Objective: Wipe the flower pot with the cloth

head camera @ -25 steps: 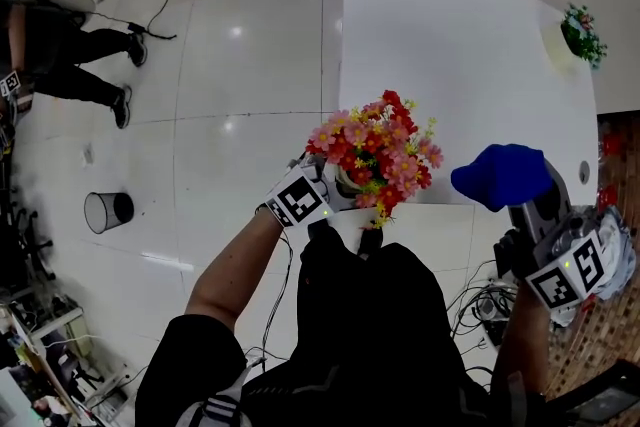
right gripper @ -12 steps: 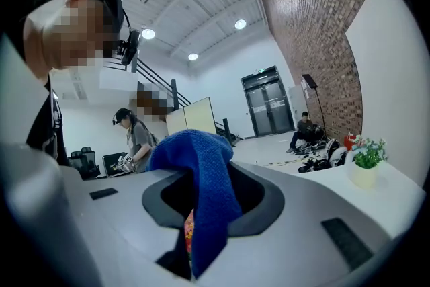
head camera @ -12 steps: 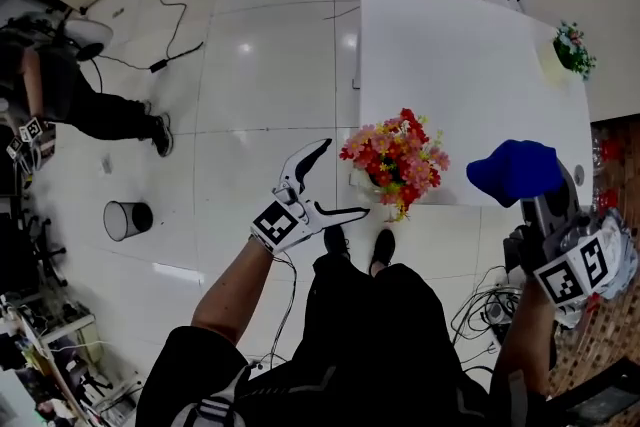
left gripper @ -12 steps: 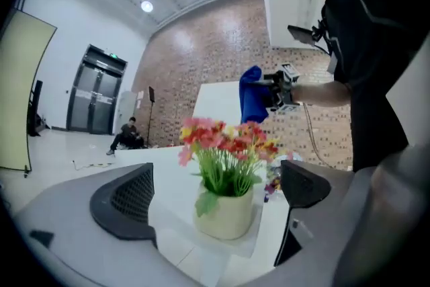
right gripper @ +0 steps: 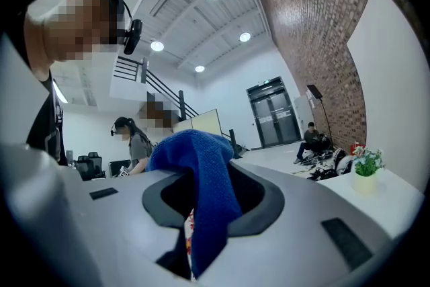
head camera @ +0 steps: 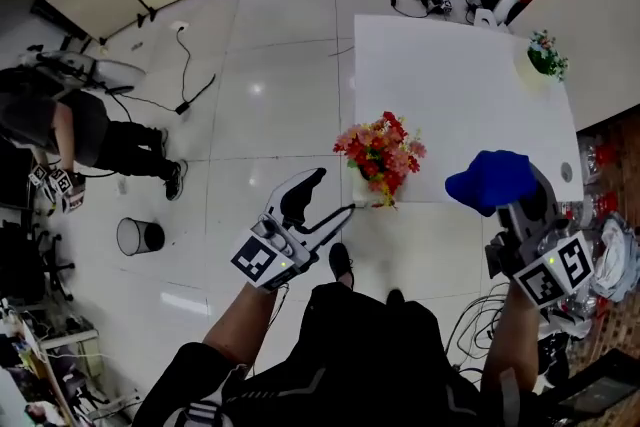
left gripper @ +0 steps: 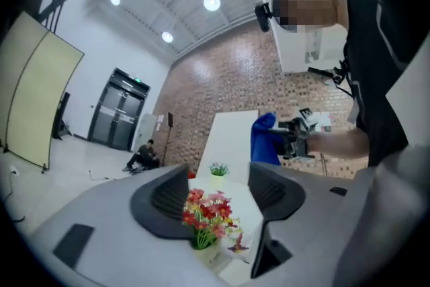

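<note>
Flower pot (head camera: pixel 360 181) stands at the near left edge of the bench (head camera: pixel 450 85). Left claw (head camera: pixel 337 190) is just left of it, empty, jaws apart but just closing a bit. Right claw (head camera: pixel 510 197), farther right, squeezes the blue cloth (head camera: pixel 488 179).

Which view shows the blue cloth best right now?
Right gripper view: the blue terry cloth fills the centre, clamped by the right gripper. Head view shows it as a bunched lump; left gripper view shows it small, far off.
</note>
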`<state>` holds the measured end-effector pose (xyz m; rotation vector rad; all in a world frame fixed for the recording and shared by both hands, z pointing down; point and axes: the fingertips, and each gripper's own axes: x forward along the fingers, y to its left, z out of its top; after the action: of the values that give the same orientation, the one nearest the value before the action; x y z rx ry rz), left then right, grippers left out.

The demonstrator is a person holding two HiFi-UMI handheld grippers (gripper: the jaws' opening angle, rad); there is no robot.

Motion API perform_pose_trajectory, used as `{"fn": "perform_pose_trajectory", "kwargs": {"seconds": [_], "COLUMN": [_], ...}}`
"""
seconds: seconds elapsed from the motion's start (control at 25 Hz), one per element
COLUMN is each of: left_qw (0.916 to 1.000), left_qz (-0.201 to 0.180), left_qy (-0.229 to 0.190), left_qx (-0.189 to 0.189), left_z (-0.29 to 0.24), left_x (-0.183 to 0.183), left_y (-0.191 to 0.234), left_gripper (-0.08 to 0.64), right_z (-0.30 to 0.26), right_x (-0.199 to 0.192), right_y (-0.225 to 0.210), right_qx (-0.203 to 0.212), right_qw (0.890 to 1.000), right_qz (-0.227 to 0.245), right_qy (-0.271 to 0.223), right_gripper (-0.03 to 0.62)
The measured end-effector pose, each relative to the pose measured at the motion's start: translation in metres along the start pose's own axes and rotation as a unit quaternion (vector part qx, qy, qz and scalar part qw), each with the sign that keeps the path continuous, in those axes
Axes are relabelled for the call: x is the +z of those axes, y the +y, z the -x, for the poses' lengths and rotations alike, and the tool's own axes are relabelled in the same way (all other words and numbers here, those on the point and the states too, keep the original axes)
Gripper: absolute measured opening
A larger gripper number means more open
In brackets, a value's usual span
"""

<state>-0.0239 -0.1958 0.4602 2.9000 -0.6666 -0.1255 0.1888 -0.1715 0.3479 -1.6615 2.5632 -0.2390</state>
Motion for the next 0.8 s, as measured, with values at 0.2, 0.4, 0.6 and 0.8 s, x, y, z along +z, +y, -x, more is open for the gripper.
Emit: {"fn": "perform_pose_trajectory", "kwargs": {"seconds": [0.2, 0.4, 0.6, 0.8], "left_qw": [0.9966, 0.9909, 0.9872, 0.9879], "left_qz": [-0.039, -0.033, -0.027, -0.029], "left_qy": [-0.008, -0.048, -0.041, -0.029], "left_qx": [0.072, 0.122, 0.152, 0.149], "left_z": [0.022, 0.038, 0.075, 0.122], "left_x": [0.026, 0.055, 0.078, 0.096], "left_y": [-0.057, -0.110, -0.154, -0.182], "left_gripper": [0.153, 0.005, 0.005, 0.005], "right_z": [0.058, 0.113, 0.143, 0.165], "right_x": [0.014, 0.013, 0.014, 0.016], "right_y": [0.021, 0.032, 0.072, 0.131], "right_qx": [0.051, 0.083, 0.100, 0.098], "right_qw": [0.999, 0.996, 0.995, 0.995], "right_qz": [0.009, 0.011, -0.003, 0.008], "right_qy": [-0.014, -0.003, -0.002, -0.018], "right_gripper": [0.098, 0.098, 0.098, 0.098]}}
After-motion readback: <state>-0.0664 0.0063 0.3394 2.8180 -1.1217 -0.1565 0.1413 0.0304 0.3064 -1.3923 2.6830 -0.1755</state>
